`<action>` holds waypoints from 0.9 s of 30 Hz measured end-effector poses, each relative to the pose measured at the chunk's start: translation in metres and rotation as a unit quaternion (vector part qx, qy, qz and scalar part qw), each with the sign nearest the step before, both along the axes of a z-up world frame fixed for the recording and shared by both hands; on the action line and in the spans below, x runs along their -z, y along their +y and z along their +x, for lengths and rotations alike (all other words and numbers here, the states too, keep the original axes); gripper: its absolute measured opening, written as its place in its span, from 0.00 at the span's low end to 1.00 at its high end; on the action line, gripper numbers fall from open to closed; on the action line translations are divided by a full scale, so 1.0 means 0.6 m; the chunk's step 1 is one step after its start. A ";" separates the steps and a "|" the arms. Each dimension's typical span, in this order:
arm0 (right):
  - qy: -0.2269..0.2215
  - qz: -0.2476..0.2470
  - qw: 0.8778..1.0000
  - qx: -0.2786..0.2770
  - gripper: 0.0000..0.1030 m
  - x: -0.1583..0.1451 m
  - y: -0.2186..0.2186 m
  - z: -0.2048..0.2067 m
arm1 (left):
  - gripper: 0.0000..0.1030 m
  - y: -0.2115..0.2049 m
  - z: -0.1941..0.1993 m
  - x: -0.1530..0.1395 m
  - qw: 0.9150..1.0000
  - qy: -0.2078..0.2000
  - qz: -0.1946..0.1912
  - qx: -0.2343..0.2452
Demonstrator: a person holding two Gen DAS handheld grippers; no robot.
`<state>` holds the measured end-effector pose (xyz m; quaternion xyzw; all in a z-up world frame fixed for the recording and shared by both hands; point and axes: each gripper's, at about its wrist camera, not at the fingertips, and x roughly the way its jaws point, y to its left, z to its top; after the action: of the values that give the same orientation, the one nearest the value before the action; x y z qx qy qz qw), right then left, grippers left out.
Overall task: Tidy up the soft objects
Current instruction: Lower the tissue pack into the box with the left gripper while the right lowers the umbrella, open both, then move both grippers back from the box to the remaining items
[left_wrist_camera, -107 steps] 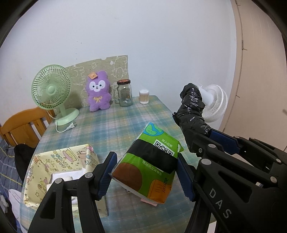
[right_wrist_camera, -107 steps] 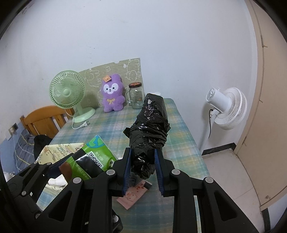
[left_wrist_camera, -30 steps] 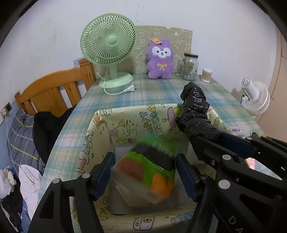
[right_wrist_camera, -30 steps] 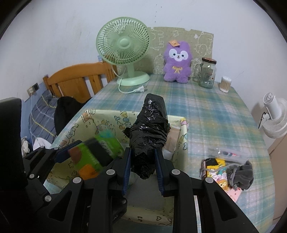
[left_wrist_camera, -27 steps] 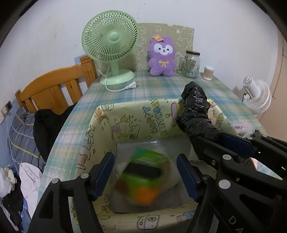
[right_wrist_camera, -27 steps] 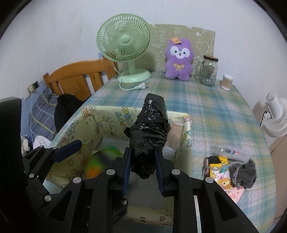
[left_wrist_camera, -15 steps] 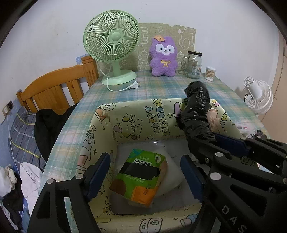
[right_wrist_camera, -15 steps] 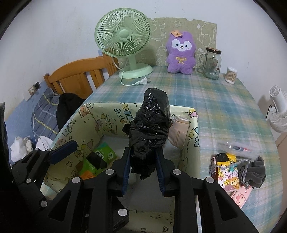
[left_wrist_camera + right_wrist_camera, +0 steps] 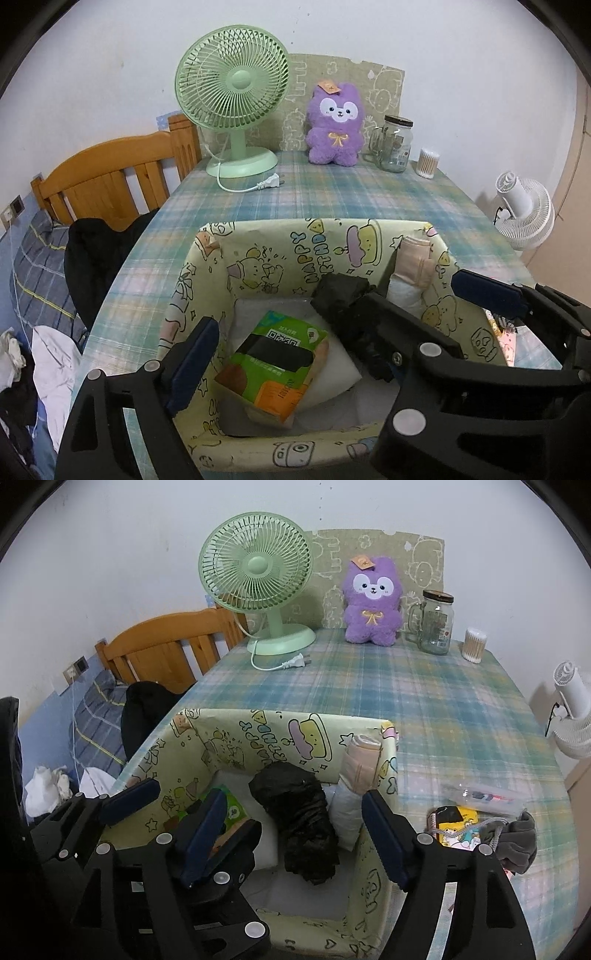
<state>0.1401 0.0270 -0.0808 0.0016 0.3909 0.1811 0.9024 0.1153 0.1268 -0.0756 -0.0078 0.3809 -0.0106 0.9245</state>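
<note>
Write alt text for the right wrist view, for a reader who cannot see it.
Open right gripper, its jaws just opened, above a black plastic-wrapped bundle now lying free inside a yellow cartoon-print box on a plaid tablecloth. A green tissue pack also lies in the box, near the open left gripper. A green fan, purple plush and glass jar stand behind.

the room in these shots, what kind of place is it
Most likely a small bedroom: a wooden bed frame stands beside a table with a plaid cloth, where a purple plush toy and green desk fan sit.
</note>
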 end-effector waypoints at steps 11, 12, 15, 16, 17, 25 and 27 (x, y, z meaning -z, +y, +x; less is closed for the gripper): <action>-0.028 0.010 1.000 0.006 0.83 -0.037 -0.030 -0.025 | 0.88 -0.023 -0.023 -0.036 1.000 -0.028 0.003 0.000; -0.031 0.011 0.999 0.007 0.83 -0.040 -0.033 -0.027 | 0.88 -0.025 -0.025 -0.039 1.000 -0.031 0.004 0.000; -0.040 0.013 0.999 0.011 0.86 -0.051 -0.042 -0.034 | 0.88 -0.033 -0.031 -0.050 0.999 -0.039 0.006 -0.001; -0.042 0.013 0.999 0.013 0.87 -0.054 -0.045 -0.036 | 0.88 -0.036 -0.033 -0.053 0.999 -0.043 0.007 -0.001; -0.045 0.015 0.999 0.015 0.88 -0.057 -0.049 -0.039 | 0.88 -0.039 -0.035 -0.056 0.999 -0.045 0.008 -0.001; -0.060 0.021 0.998 0.020 0.89 -0.078 -0.077 -0.054 | 0.89 -0.065 -0.050 -0.076 0.998 -0.061 0.013 -0.003; -0.064 0.023 0.997 0.021 0.89 -0.083 -0.085 -0.058 | 0.90 -0.072 -0.053 -0.081 0.998 -0.065 0.015 -0.004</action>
<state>0.1052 -0.0241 -0.0308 0.0187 0.3284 0.1707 0.9288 0.0832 0.0838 -0.0270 0.0052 0.3205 -0.0022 0.9472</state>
